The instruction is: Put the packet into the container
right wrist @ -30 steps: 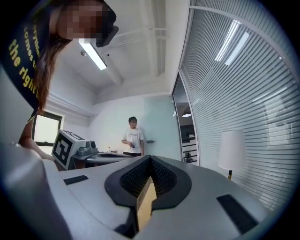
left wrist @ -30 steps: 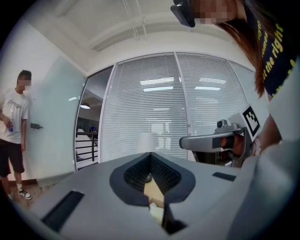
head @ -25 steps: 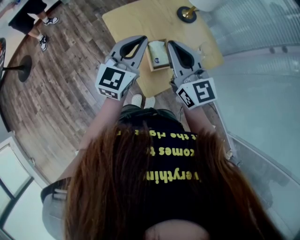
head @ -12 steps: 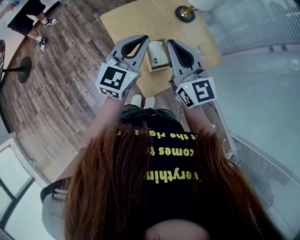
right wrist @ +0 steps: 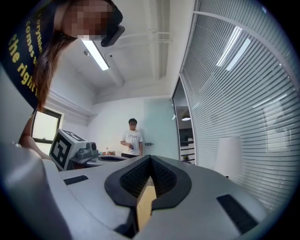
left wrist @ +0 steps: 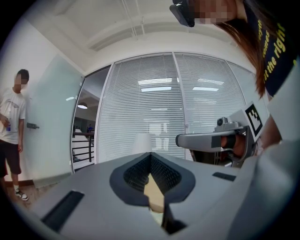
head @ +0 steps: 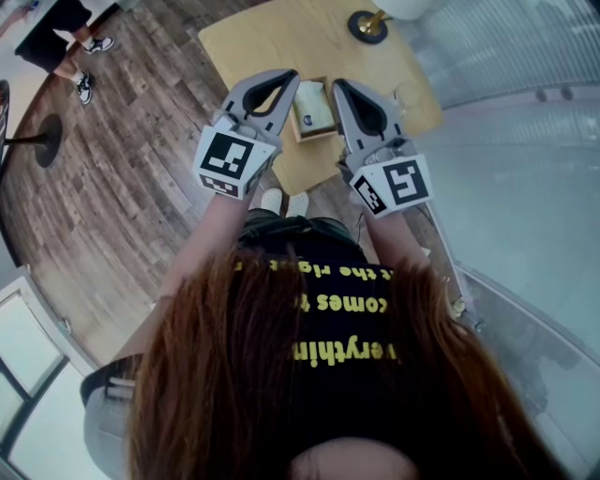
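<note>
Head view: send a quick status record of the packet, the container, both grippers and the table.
packet: pale, lying inside the container
container: open wooden box on the table, between the two grippers
left gripper: jaws together, nothing held, at the container's left
right gripper: jaws together, nothing held, at the container's right
table: tan top; lamp base near far edge
</note>
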Demonstrator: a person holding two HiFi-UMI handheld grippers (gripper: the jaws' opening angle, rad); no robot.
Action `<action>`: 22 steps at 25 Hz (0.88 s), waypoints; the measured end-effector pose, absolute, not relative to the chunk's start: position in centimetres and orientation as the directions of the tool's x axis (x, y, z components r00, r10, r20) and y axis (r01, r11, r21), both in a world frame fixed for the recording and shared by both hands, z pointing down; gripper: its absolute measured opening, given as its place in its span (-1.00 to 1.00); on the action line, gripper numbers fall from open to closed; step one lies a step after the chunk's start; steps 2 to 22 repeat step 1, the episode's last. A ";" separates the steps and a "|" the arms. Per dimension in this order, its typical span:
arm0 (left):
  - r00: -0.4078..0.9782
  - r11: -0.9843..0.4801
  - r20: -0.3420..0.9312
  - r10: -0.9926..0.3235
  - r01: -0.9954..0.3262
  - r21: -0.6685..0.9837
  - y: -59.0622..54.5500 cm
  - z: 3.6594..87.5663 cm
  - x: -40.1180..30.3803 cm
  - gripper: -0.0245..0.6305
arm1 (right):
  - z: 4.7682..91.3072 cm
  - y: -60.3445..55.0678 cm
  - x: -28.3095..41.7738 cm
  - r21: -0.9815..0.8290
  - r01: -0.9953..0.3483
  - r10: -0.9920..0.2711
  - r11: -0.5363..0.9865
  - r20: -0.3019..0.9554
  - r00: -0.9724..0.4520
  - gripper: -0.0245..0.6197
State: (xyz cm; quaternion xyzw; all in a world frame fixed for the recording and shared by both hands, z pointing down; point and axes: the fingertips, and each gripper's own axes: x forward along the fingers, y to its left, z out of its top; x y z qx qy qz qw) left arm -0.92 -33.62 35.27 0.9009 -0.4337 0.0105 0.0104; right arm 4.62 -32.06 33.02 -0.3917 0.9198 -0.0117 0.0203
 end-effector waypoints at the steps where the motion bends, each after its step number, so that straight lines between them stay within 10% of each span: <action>1: 0.623 -0.623 0.027 -0.782 -0.782 0.009 -33.6 35.3 -0.9 -0.93 | 33.1 -32.0 4.6 -0.039 -0.720 -0.721 0.693 -0.028 -0.693 -0.88; 22: 0.623 -0.623 0.027 -0.782 -0.782 0.009 -33.6 35.3 -0.9 -0.93 | 33.1 -32.0 4.6 -0.039 -0.720 -0.721 0.693 -0.028 -0.693 -0.88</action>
